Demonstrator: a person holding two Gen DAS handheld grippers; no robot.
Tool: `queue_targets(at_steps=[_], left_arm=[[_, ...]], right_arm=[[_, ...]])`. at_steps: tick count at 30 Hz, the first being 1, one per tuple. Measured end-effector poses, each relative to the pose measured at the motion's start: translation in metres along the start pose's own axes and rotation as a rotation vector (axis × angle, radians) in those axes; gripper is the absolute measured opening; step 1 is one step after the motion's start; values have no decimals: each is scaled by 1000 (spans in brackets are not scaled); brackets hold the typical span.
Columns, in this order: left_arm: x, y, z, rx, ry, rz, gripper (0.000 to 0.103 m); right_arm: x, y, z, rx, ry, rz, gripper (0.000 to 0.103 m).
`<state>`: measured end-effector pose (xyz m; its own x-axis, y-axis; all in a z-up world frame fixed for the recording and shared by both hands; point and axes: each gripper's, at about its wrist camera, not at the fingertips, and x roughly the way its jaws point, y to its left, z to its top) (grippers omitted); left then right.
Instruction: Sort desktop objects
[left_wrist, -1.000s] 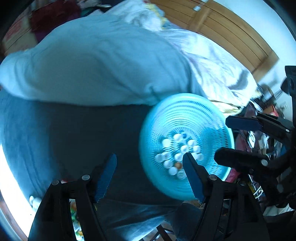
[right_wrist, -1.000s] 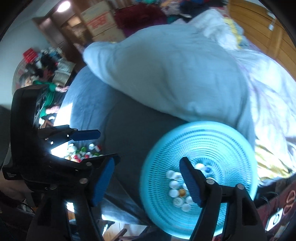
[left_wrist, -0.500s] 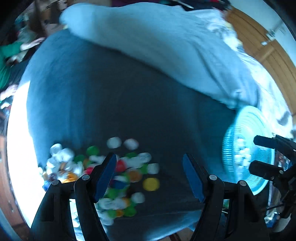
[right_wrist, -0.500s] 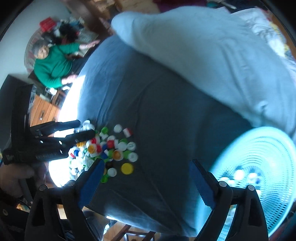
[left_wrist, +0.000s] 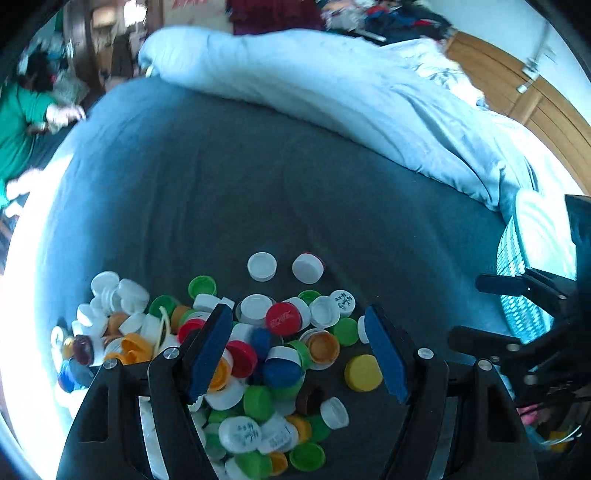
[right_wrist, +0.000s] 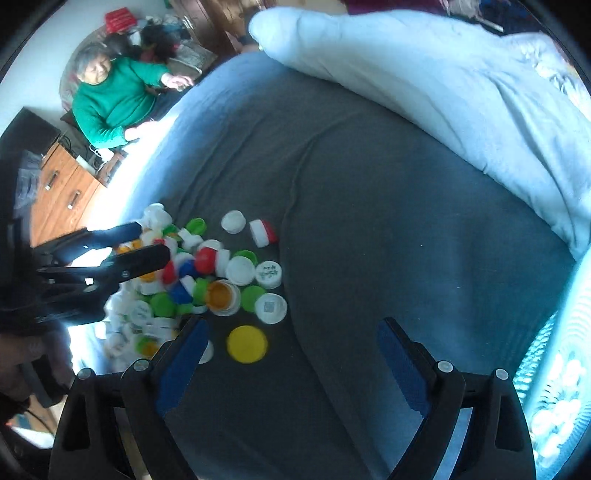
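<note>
A pile of several bottle caps in white, green, red, blue and orange lies on the dark grey bed sheet. My left gripper hangs open just above the pile, and neither pad presses on a cap. A yellow cap lies alone at the pile's right edge. My right gripper is open and empty over bare sheet, with the yellow cap just inside its left finger. From this view the left gripper is over the pile. The teal basket with white caps stands at the right.
A light blue duvet is bunched along the far side of the bed. A person in a green sweater sits beyond the bed's left side, near a wooden drawer unit. A wooden wardrobe is at the back right.
Both grippers swung left and down from over the teal basket to the cap pile. The basket has slid to the right edge of both views. The right jaws have widened.
</note>
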<state>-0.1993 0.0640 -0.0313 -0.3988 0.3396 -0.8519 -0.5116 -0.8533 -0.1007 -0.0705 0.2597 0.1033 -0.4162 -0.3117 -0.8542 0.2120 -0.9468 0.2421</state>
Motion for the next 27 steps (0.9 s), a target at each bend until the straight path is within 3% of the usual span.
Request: queue_targets(at_steps=[5,11,14,17,20,22,27], left_arm=[[8,-2,-22,-3,-88,36,68],[-12,-22,-64,30,-212,79,69],[-17,-29,-87,27,-231,91,71],[-21,-37,-115,34,-247,95,72],[-17,-44,-136,20,-205,133,78],[-15,-45,-145,-32,-195,173,84],[-32,-55,-159,-64,-288,251,84]], right_arm=[[32,-5,-33,-9,-85,-40,96],[53,-11,-56,9,-154,-99,103],[65,-15,-61,-5,-136,-131,103],[69,-15,-69,-26,-182,-161,103],[74,-9,-69,-52,-173,-208,103],[75,-12,-68,-40,-176,-189,103],[74,-14,-67,-34,-178,-178,103]])
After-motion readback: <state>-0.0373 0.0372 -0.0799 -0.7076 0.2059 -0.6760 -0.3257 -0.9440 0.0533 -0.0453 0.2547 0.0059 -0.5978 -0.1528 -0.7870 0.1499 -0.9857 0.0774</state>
